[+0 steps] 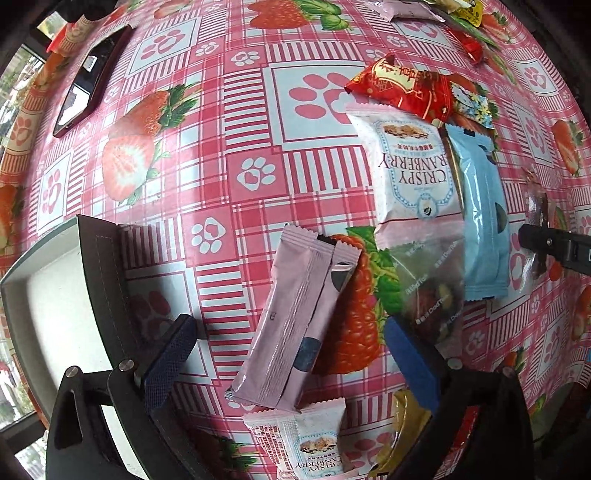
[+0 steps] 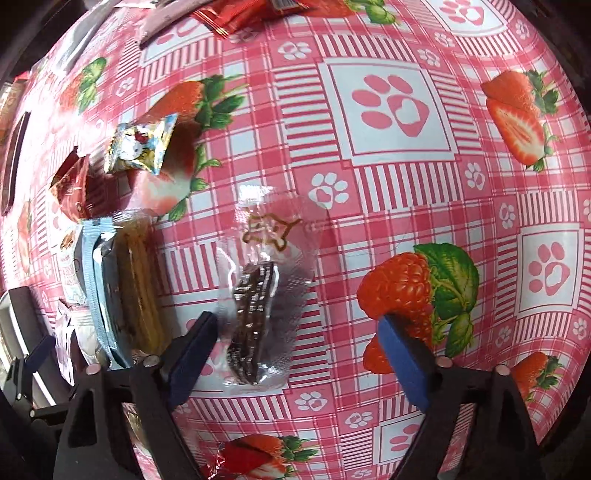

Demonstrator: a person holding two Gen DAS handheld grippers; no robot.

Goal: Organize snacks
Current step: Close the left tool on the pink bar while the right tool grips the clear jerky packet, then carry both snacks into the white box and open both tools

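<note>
In the left wrist view my left gripper (image 1: 291,345) is open over a pale pink snack bar (image 1: 291,317) lying between its fingers on the strawberry tablecloth (image 1: 229,110). A white Crispy Cranberry pack (image 1: 413,166), a light blue bar (image 1: 480,218), a clear pack of nuts (image 1: 432,291) and a red pack (image 1: 406,86) lie just beyond. In the right wrist view my right gripper (image 2: 295,350) is open around a clear pack with a dark chocolate piece (image 2: 258,295). The blue bar (image 2: 99,288) and a Hello Kitty candy (image 2: 140,147) lie to its left.
A white box with a dark rim (image 1: 55,295) sits at the left. A black phone (image 1: 92,77) lies at the far left. A second cranberry pack (image 1: 306,439) and a yellow pack (image 1: 402,428) lie under my left gripper. More snacks (image 1: 406,9) lie at the far edge.
</note>
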